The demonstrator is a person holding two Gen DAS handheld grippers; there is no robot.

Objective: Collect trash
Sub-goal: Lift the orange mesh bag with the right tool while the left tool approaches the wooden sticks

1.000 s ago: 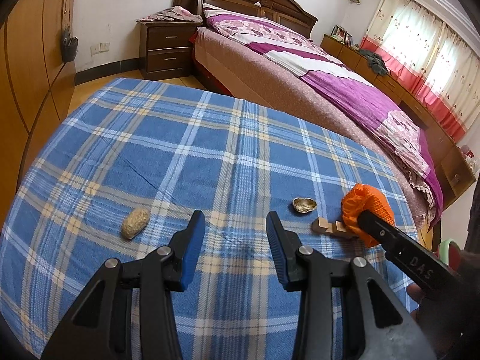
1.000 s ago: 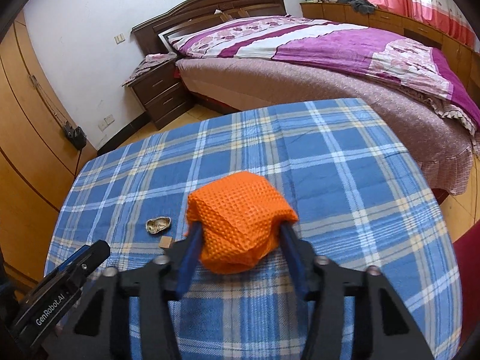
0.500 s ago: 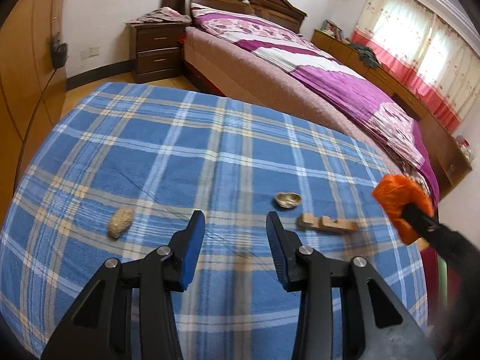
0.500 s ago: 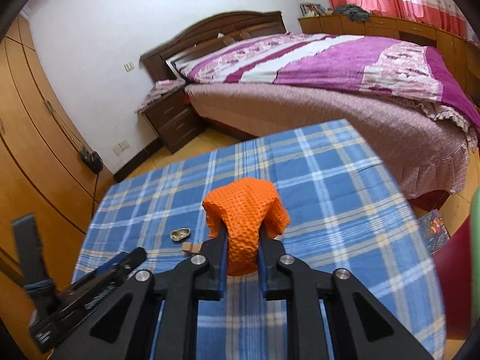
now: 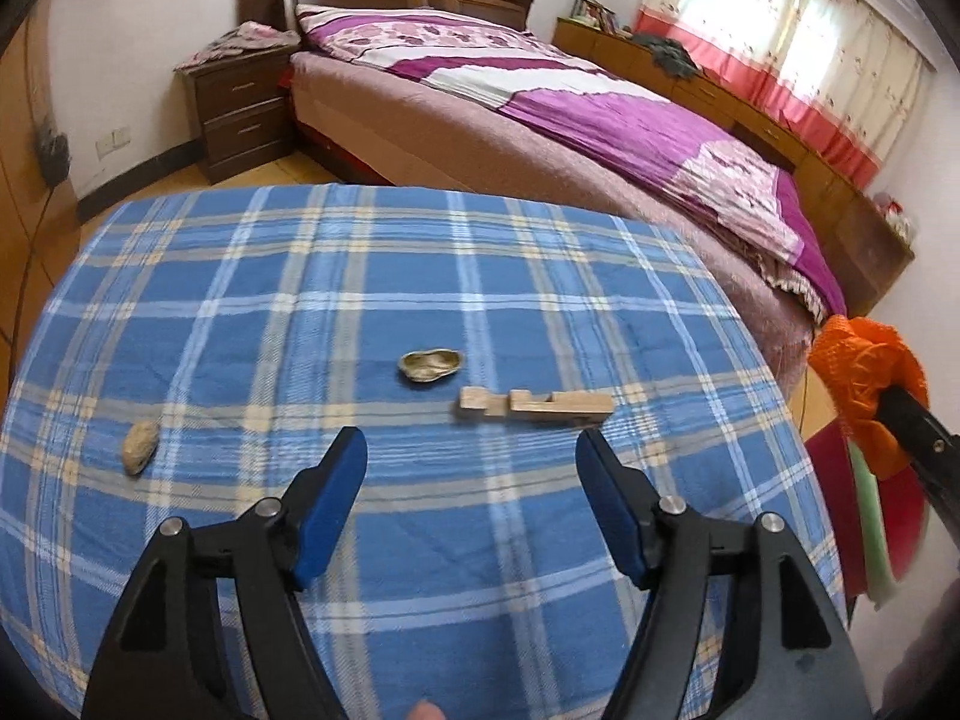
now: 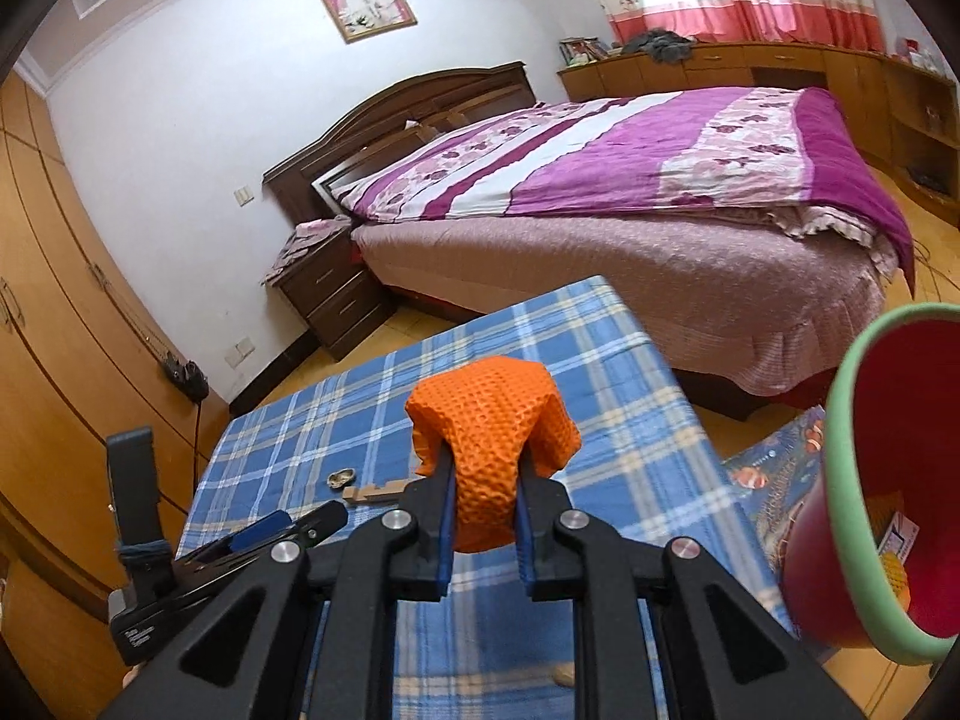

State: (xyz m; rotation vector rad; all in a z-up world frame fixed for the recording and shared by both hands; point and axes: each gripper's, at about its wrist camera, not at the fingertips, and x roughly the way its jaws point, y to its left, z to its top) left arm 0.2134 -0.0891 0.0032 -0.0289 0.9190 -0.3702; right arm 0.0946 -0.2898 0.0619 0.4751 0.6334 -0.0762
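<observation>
A blue plaid bench fills the bedroom foreground. My left hand-held gripper tilts down over it, jaws opening with nothing between them, short of the nutshell and wooden pieces. My right hand-held gripper is clenched on the orange mesh wad, beside the bench's right edge, near the red bin.

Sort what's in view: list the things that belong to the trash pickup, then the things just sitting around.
Job:
orange mesh wad, clamped in the right gripper
red bin
shell
wooden pieces
brown lump
left gripper, jaws opening, nothing between them

Just around:
bed
nightstand
framed picture
</observation>
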